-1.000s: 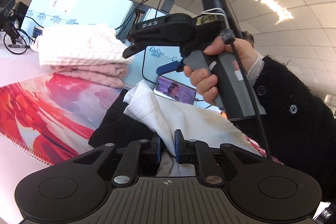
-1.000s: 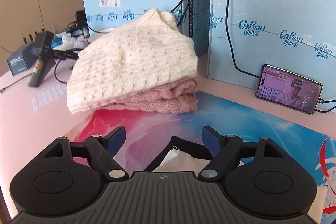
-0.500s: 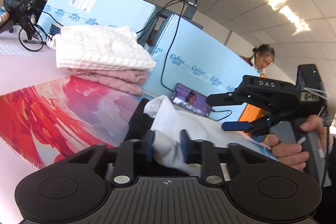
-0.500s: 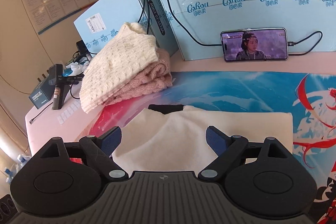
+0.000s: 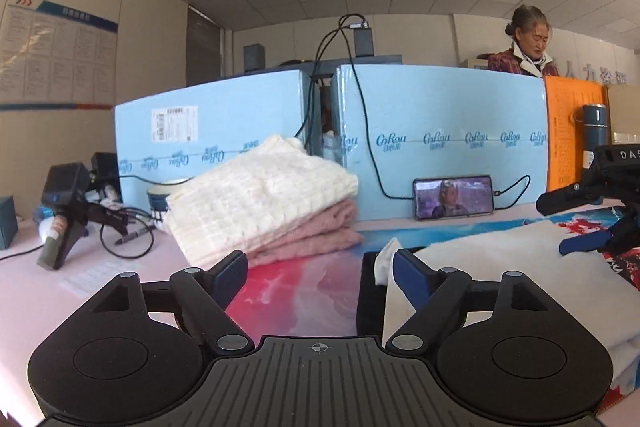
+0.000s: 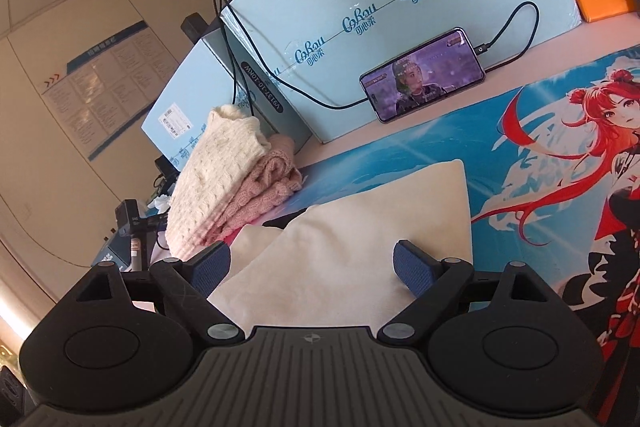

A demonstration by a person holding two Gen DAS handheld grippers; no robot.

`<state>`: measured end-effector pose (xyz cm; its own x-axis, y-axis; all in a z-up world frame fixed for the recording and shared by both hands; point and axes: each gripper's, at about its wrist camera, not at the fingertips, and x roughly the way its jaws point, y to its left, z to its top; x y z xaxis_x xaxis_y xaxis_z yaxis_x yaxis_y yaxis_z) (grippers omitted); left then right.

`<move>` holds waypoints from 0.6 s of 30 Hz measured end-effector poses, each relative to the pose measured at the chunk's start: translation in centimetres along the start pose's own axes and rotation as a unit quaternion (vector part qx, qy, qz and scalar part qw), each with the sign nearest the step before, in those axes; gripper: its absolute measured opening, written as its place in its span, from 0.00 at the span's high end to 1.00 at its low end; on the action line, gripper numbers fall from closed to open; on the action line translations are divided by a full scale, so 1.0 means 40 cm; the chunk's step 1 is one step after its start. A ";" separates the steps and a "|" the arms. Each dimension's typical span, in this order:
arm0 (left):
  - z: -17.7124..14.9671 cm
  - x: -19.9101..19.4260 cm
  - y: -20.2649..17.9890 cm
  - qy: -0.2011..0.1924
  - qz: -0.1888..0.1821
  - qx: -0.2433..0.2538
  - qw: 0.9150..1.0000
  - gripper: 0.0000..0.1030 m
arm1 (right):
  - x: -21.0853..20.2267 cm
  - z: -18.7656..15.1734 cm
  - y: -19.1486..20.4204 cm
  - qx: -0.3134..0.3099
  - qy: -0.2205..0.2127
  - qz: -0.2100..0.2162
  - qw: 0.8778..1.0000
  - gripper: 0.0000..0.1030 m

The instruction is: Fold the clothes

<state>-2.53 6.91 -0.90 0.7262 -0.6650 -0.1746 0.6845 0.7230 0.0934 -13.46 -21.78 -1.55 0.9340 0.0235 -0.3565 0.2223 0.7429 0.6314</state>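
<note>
Far left of the left gripper (image 5: 318, 269), a black handheld device on a stand (image 5: 64, 207) sits among loose cables. Ahead and slightly left of its spread, empty fingers lies the stack of folded sweaters: a cream knit sweater (image 5: 260, 199) on top of a pink knit sweater (image 5: 316, 231). Just beside the left gripper's right-hand finger (image 5: 412, 277), a corner of the white garment (image 5: 500, 267) sticks up, and the rest spreads flat off to the right over a black garment (image 5: 368, 291) on the anime-print desk mat (image 5: 304, 291). Straight ahead, a smartphone (image 5: 454, 197) playing video leans against the light-blue cardboard boxes (image 5: 440, 131). The right gripper (image 6: 312, 269) hangs open over the white garment, its blue pads (image 6: 412, 271) apart and holding nothing; the sweaters lie ahead to its left, the phone ahead to its right
</note>
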 end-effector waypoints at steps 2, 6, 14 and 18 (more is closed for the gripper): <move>0.034 0.066 -0.015 0.001 -0.037 0.025 0.999 0.10 | -0.005 -0.001 -0.001 0.001 -0.003 0.001 1.000 0.14; 0.053 0.223 -0.068 0.059 -0.109 0.090 0.988 0.09 | -0.012 -0.002 -0.005 0.003 -0.005 0.006 1.000 0.11; 0.011 0.382 -0.056 0.147 -0.050 0.137 0.978 0.08 | -0.001 -0.004 -0.008 0.001 0.009 -0.004 1.000 0.10; 0.005 0.417 -0.004 0.179 0.027 0.107 0.978 0.08 | 0.005 -0.009 -0.003 -0.009 0.013 -0.012 1.000 0.10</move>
<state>9.50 -4.34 -3.64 0.7189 -0.4911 -0.4919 0.6715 0.6735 0.3090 -13.41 -21.62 -1.93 0.9205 0.0227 -0.3900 0.2396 0.7557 0.6095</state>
